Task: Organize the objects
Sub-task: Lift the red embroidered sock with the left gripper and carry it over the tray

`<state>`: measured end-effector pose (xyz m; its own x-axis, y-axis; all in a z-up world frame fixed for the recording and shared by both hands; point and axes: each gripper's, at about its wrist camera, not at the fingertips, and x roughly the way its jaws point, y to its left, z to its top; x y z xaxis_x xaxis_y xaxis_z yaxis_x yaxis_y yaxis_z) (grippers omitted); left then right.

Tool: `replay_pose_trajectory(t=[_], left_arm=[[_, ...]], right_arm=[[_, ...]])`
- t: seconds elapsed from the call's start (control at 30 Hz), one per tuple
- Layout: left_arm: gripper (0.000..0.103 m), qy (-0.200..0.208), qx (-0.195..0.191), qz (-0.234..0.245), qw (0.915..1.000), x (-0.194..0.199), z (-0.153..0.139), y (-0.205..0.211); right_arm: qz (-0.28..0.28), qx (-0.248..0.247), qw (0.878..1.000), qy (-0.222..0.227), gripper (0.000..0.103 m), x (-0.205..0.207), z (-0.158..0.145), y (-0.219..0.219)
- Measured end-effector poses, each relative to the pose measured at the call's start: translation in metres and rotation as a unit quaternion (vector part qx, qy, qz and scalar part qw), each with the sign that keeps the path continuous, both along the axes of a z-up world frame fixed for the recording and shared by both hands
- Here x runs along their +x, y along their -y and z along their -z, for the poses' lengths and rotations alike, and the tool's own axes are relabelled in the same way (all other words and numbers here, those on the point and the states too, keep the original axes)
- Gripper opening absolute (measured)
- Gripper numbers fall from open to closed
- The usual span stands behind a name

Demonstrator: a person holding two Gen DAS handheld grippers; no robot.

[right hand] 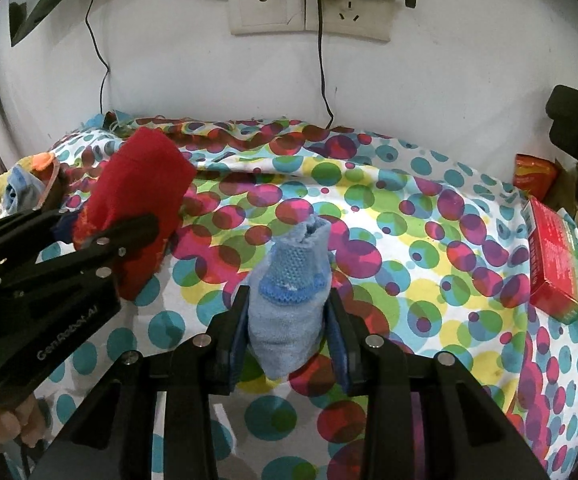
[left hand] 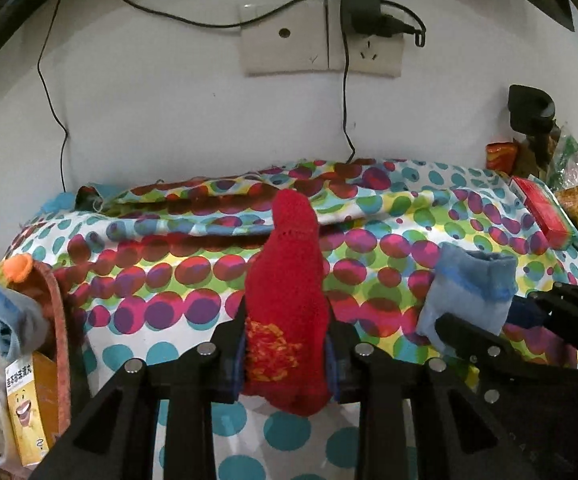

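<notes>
Black hand-held gripper, silver screws, white "GenRobot.AI" lettering, blue pads

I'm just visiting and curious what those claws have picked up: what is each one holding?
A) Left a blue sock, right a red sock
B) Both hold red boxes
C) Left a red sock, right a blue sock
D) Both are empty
C: the left gripper is shut on the red sock, and the right gripper is shut on the blue sock.
</notes>
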<state>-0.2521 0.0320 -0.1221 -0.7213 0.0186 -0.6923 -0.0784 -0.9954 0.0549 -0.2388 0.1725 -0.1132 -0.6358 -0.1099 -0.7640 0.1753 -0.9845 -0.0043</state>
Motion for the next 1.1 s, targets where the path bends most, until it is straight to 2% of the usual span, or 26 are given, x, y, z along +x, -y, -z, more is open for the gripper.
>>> replay_pose_trajectory(t=[0.13, 0.8, 0.97, 1.1], left_arm=[[0.031, 0.004, -0.006, -0.001, 1.0, -0.002, 0.002, -0.002], [0.031, 0.006, 0.046, -0.044, 0.9979, -0.003, 0.0, 0.027], [0.031, 0.002, 0.044, -0.056, 0.9975, -0.001, -0.001, 0.03], [0.031, 0.002, 0.057, -0.067, 0.9961, -0.001, -0.001, 0.037]], right_arm=[[0.002, 0.007, 1.0, 0.002, 0.033, -0.001, 0.001, 0.002], [-0.001, 0.053, 0.999, -0.003, 0.034, -0.001, 0.0, 0.014], [-0.003, 0.068, 0.998, -0.005, 0.035, -0.001, 0.001, 0.018], [-0.004, 0.078, 0.997, -0.007, 0.035, 0.0, 0.0, 0.021]])
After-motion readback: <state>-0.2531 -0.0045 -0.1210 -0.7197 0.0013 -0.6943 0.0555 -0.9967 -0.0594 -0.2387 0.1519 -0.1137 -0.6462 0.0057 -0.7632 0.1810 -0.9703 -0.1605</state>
